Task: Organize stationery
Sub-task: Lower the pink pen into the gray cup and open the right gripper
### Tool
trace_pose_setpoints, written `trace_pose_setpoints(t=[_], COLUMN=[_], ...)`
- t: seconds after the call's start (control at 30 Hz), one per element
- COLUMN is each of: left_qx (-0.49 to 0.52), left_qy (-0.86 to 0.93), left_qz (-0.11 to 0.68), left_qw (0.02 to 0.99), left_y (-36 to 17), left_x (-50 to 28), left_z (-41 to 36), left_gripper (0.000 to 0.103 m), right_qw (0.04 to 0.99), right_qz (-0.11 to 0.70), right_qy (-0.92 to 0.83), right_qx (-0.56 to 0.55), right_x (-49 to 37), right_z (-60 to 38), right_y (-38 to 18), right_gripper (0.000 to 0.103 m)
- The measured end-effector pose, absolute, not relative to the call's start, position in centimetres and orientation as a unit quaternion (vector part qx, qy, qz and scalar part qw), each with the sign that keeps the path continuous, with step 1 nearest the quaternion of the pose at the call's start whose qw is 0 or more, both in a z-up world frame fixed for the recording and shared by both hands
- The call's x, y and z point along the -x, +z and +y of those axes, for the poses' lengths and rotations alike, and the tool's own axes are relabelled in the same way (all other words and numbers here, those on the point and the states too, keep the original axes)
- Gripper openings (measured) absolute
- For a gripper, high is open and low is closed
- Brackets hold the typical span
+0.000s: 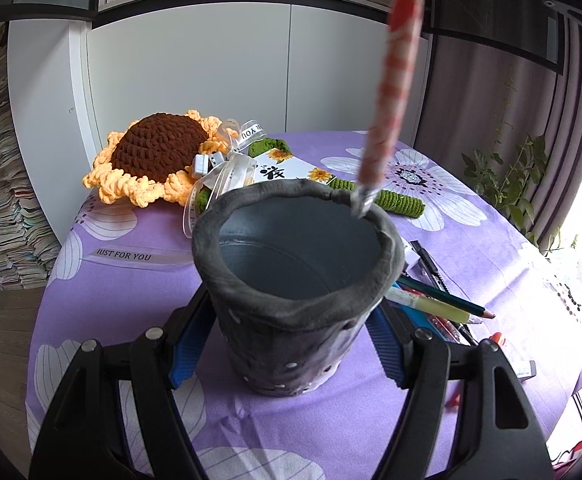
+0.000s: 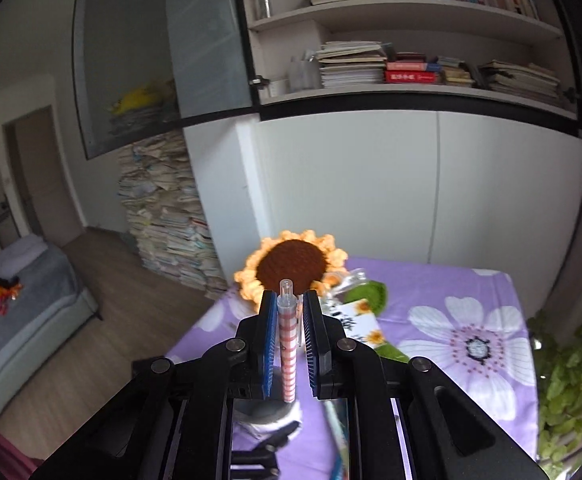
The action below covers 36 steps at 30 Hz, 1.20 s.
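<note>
**A:** Purple floral cloth covers the tabletop [image 1: 139, 292], white cabinet doors [image 1: 195, 76] behind it, bookshelves [image 2: 411, 32] above. What's on it?

**B:** Grey fabric-covered pen holder [image 1: 295, 280] standing upright near the front edge, mouth open, nothing visible inside from this angle. Left gripper [image 1: 287, 344] — jaws closed on the holder's lower body, blue pads pressed against both sides.

**A:** Right side?

**B:** Right gripper [image 2: 289, 340] has its jaws clamped on a red-and-white checked pen [image 2: 288, 344]. Pen runs along the pads, clear end sticking out past the fingertips. In the left wrist view the same pen [image 1: 391, 92] comes down steeply from the top of frame, and its lower tip sits right at the far rim of the holder. Touching the rim or just over it — can't tell, it's blurred.

**A:** Loose stationery?

**B:** Pile on the cloth just right of the holder: a dark green pencil [image 1: 443, 296], a pale yellow-green pen [image 1: 435, 304], a black utility knife [image 1: 427, 260], more pens under those. All lying flat, beside the holder.

**A:** Clutter behind?

**B:** Crocheted sunflower [image 1: 155, 156] at the back left, with ribbon [image 1: 231, 168], a printed card [image 1: 279, 168] and a green crochet stem [image 1: 399, 200] next to it. Stacks of paper [image 2: 171, 216] on the floor by the cabinet, potted plant [image 1: 507, 176] off to the right.
</note>
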<state>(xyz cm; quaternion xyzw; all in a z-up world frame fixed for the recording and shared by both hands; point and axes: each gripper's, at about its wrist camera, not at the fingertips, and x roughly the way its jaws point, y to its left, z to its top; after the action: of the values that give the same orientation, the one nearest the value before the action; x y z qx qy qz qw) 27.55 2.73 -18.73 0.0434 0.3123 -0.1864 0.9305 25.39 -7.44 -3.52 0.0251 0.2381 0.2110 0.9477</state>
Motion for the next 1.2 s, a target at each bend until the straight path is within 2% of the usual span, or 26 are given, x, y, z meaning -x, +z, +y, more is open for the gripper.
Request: trace_pose_setpoints(t=[0.5, 0.77, 0.97, 1.2], left_qx=[-0.041, -0.040, -0.039, -0.039], left_qy=[-0.188, -0.189, -0.189, -0.189], left_qz=[0.316, 0.316, 0.317, 0.317], left_qw=[0.929, 0.929, 0.929, 0.929], left_y=[-18.8, -18.7, -18.7, -18.7], left_x=[-27.5, -27.6, -27.6, -27.6], left_z=[2.6, 2.6, 2.6, 2.6], left_gripper=[0.071, 0.071, 0.071, 0.071], right_qw=[0.921, 0.921, 0.911, 0.923], right_qz=[0.304, 0.308, 0.325, 0.308], right_qy=[0.243, 0.237, 0.255, 0.224], right_qx=[-0.003, 0.034, -0.002, -0.050], right_x=[-27.4, -27.0, -27.3, -26.4], right_z=[-5.6, -5.3, -6.2, -10.3], right_y=[-9.0, -10.7, -11.2, -10.6], right_gripper=[0.014, 0.014, 0.014, 0.015])
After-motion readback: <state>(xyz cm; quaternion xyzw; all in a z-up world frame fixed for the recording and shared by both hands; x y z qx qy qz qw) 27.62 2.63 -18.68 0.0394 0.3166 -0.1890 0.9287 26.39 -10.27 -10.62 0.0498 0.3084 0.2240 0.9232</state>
